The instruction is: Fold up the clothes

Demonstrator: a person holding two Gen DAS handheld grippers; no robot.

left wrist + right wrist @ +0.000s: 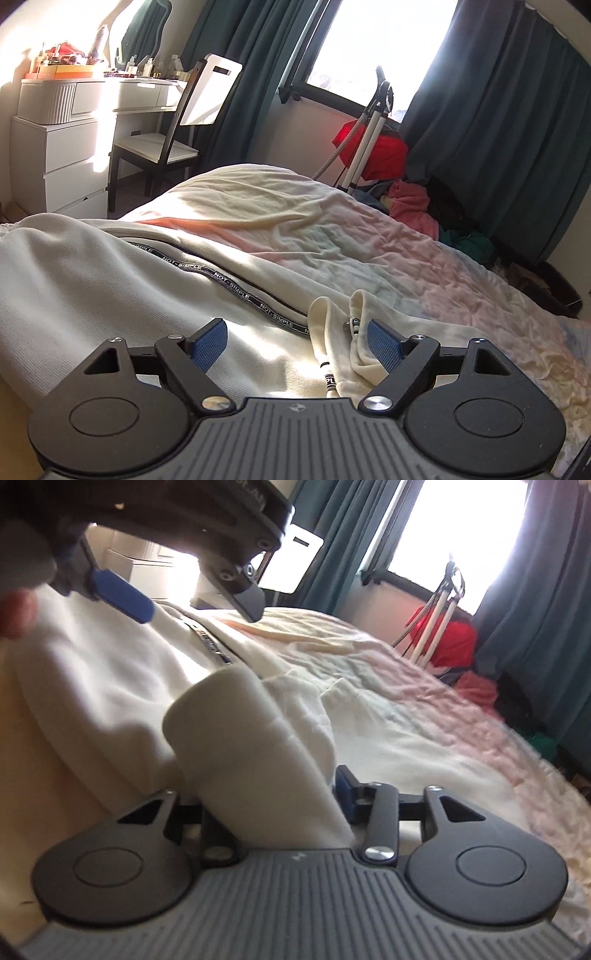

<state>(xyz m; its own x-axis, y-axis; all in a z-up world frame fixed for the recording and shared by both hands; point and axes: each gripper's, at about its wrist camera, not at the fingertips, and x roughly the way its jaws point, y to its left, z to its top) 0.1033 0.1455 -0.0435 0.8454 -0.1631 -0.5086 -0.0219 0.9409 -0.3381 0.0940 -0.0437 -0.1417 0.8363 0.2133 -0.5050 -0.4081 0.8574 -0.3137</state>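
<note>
A cream knit garment (92,280) with a black "NOT-SIMPLE" tape stripe (229,284) lies on the bed. My left gripper (295,347) is open just above it, its blue pads (208,345) either side of a bunched cream edge with a drawstring (328,373). My right gripper (266,797) is shut on a thick fold of the same garment (236,731), which rises between its jaws and hides the left finger. The left gripper (192,587) also shows in the right wrist view at the top left, over the garment.
The bed has a pale wrinkled cover (332,236). A white dresser (59,162) and a chair (166,147) stand at the far left. A red bag (373,147), a metal stand (369,129) and a pile of clothes (417,210) sit by the curtained window.
</note>
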